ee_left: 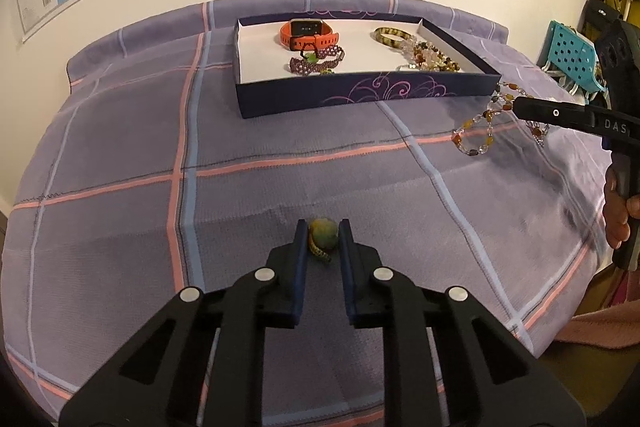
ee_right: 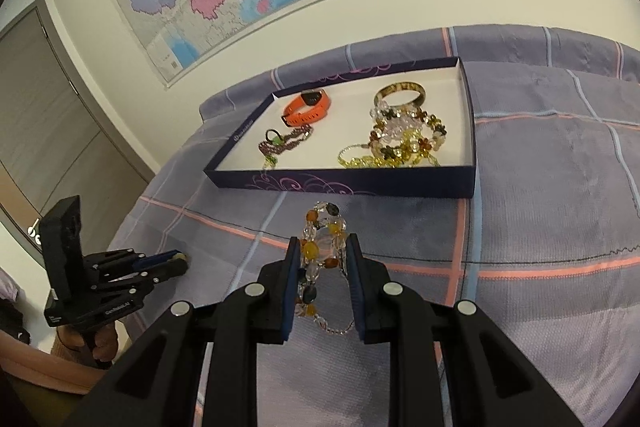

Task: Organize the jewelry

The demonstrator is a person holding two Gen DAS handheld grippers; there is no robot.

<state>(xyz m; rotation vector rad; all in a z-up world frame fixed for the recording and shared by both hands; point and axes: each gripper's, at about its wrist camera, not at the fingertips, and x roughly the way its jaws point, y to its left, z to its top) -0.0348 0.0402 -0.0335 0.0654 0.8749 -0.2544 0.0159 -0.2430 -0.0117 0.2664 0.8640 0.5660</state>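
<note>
In the left wrist view, the left hand-held gripper (ee_left: pixel 323 239) was low over the bed (ee_left: pixel 120 147), well apart from the box (ee_left: pixel 360 91) and on the near side of it. Between its fingers sat a small round yellow-green pendant (ee_left: pixel 324 233) with a short striped cord (ee_left: pixel 320 253) under it. The jaws stood only a little apart and both pads seemed to touch the pendant, so I judge that it was gripping the pendant. The box lay straight ahead of this hand-held gripper, with its long side across the view. To the right of the box, near its front corner, the right hand-held gripper (ee_left: pixel 520 107) carried a beaded bracelet (ee_left: pixel 480 131) that hung down in loops above the bed. This one was clearly nearer to the box than the left one.

In the right wrist view, the right hand-held gripper (ee_right: pixel 323 251) was narrowly open around the beaded bracelet (ee_right: pixel 320 247), and the beads were pressed between its pads, so it was gripping it. The bracelet ran along the fingers, with its far end pointing toward the box (ee_right: pixel 360 183). The box was just ahead and a little higher in the picture, its front wall facing the hand-held gripper. Inside it lay an orange watch (ee_right: pixel 306 107), a dark bead chain (ee_right: pixel 282 143), a bangle (ee_right: pixel 400 93) and a heap of yellow beads (ee_right: pixel 400 147). The left hand-held gripper (ee_right: pixel 176 263) was far to the left of the box, low over the bed.
</note>
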